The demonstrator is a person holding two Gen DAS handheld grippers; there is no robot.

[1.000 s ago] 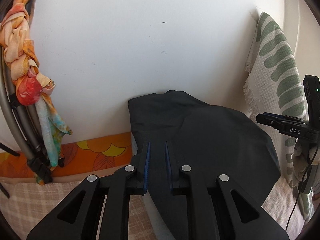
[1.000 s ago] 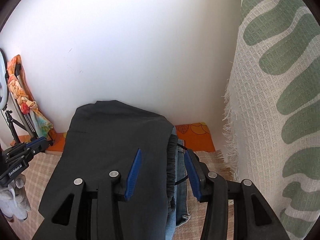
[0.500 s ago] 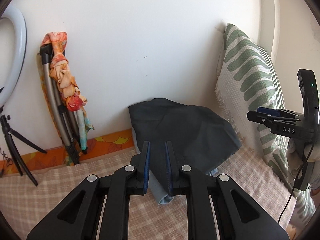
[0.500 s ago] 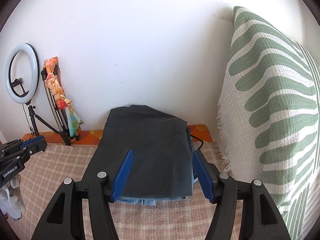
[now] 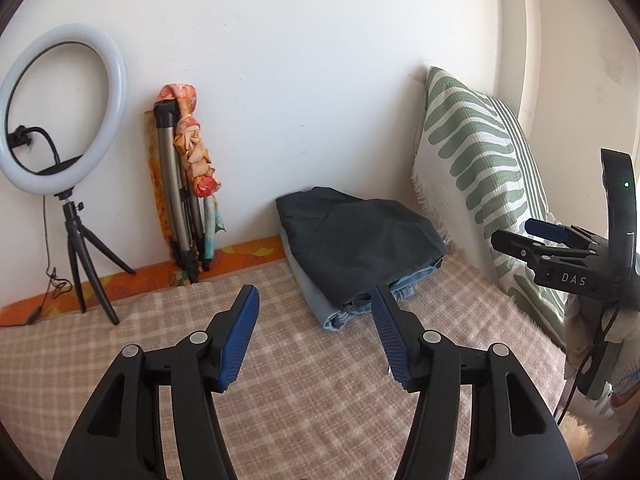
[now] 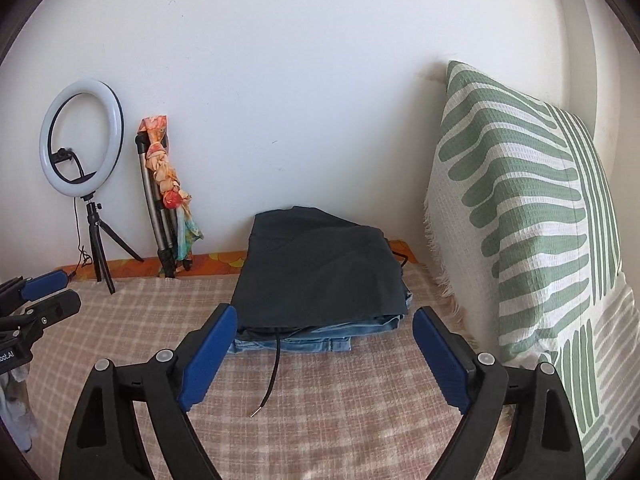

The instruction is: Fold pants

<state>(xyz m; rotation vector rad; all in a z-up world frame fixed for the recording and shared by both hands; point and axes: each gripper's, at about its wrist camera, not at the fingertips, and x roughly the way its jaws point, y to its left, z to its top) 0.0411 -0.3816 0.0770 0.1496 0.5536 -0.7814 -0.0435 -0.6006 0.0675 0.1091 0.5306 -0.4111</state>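
Observation:
Folded dark grey pants (image 5: 360, 240) (image 6: 320, 268) lie on top of folded blue jeans (image 5: 320, 304) (image 6: 320, 340) against the wall on the checked bedcover (image 5: 280, 360). A black drawstring (image 6: 272, 376) trails from the stack onto the cover. My left gripper (image 5: 316, 312) is open and empty, short of the stack. My right gripper (image 6: 324, 328) is open and empty, in front of the stack. The right gripper shows in the left wrist view (image 5: 560, 256), and the left gripper shows at the left edge of the right wrist view (image 6: 28, 300).
A green-and-white striped pillow (image 5: 480, 168) (image 6: 528, 220) leans at the right of the stack. A ring light on a small tripod (image 5: 60, 120) (image 6: 80, 140) and a folded tripod wrapped in an orange scarf (image 5: 188, 184) (image 6: 164, 196) stand at the wall on the left.
Both grippers have pulled back from the stack. The left gripper let go of the dark pants and opened. The pants now lie folded on the jeans.

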